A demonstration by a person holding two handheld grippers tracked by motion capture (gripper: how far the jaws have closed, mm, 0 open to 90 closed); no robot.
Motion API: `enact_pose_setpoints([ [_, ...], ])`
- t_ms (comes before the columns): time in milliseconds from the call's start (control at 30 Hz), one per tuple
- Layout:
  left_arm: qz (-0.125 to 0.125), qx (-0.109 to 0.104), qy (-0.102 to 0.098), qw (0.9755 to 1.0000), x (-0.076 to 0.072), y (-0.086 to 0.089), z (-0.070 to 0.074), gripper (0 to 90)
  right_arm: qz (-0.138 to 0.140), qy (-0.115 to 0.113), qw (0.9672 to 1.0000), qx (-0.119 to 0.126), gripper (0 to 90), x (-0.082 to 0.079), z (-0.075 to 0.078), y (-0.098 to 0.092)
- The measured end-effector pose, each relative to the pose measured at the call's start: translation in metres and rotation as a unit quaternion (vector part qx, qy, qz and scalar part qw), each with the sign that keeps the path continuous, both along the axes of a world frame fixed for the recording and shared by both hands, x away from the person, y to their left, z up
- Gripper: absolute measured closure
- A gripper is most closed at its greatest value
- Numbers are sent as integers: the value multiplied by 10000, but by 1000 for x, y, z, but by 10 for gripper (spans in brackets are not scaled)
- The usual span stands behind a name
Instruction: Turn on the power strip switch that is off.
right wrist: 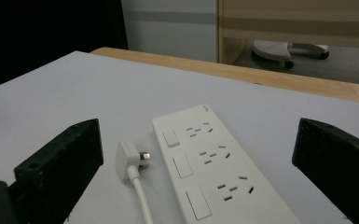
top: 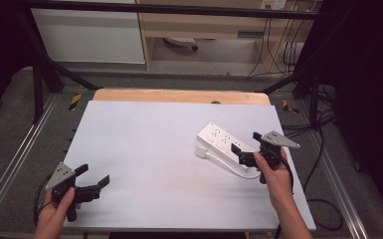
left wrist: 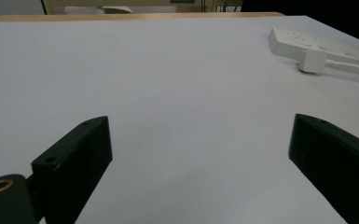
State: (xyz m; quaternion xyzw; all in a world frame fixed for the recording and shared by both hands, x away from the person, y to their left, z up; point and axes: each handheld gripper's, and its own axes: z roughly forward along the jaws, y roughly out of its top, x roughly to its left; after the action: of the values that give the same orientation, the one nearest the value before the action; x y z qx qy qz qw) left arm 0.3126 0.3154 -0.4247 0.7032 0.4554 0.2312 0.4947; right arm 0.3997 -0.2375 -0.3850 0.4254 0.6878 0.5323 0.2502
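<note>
**A:** Your right tool is hovering right over the near end of the white power strip, jaws spread wide and clamping nothing. From the right gripper view, the strip runs up between the two black jaws, and its own plug lies loose on the surface just beside it, prongs bare.

**B:** So nothing is plugged in or picked up yet?

**A:** That's my read. You look to be at the approach stage; grasping the plug or the strip is all ahead of you. The strip sits toward the right edge of the surface, angled, with its far end pointing at the far right corner, and its cable curls back under your right hand.

**B:** And the left side?

**A:** Your left tool is parked at the near left corner, jaws also released, well apart from the strip, with bare surface in front of it.

**B:** What are you handling, material-wise?

**A:** A hard, smooth plastic bar, flat and rectangular, with three socket groups and three rocker switches on top. The plug is a small, squarish white block with metal pins; the cable is round, white and flexible. The surface is a matte, pale sheet, with a wooden edge showing along the far side.
</note>
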Motion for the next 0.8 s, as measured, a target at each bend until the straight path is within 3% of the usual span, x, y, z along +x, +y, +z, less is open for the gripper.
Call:
enact_pose_setpoints([
  [467,-8,25,5,10000,-1,0,0,60,-128,21,9999,111,25,6,2,12],
  [800,-15,27,-5,10000,-1,0,0,60,-239,78,9996,146,24,19,-1,29],
])
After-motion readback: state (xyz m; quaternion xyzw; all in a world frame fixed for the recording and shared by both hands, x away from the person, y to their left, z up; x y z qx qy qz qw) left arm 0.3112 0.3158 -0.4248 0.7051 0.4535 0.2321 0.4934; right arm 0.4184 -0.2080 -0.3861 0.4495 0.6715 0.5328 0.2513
